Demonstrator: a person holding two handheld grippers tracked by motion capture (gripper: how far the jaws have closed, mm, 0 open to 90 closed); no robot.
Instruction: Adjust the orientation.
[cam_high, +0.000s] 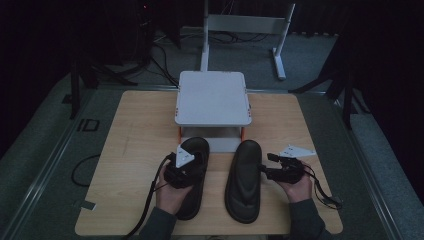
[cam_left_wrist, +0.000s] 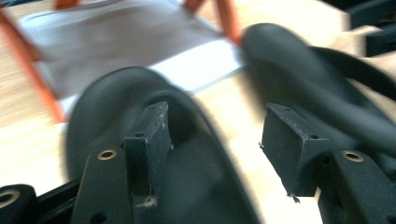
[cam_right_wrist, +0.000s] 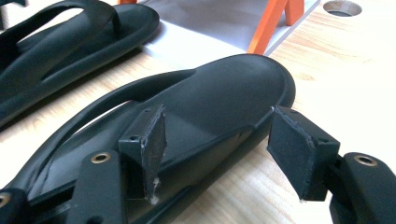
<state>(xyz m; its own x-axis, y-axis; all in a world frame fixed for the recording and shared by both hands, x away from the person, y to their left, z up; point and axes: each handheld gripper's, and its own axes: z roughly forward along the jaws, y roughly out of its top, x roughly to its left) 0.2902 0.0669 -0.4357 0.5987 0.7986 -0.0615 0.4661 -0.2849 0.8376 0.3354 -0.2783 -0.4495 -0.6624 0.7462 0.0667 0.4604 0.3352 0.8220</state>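
While both claws gape, left flip-flop (cam_high: 192, 172), right flip-flop (cam_high: 244, 180), table (cam_high: 135, 150)

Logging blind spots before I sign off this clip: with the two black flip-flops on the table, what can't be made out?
- Left flip-flop, high view: its middle and strap sit under the left gripper and hand.
- Left gripper view: motion blur smears the flip-flops and the grey stand.
- Right flip-flop, right gripper view: its heel is cut off by the bottom edge.
- High view: dim light hides sole detail.
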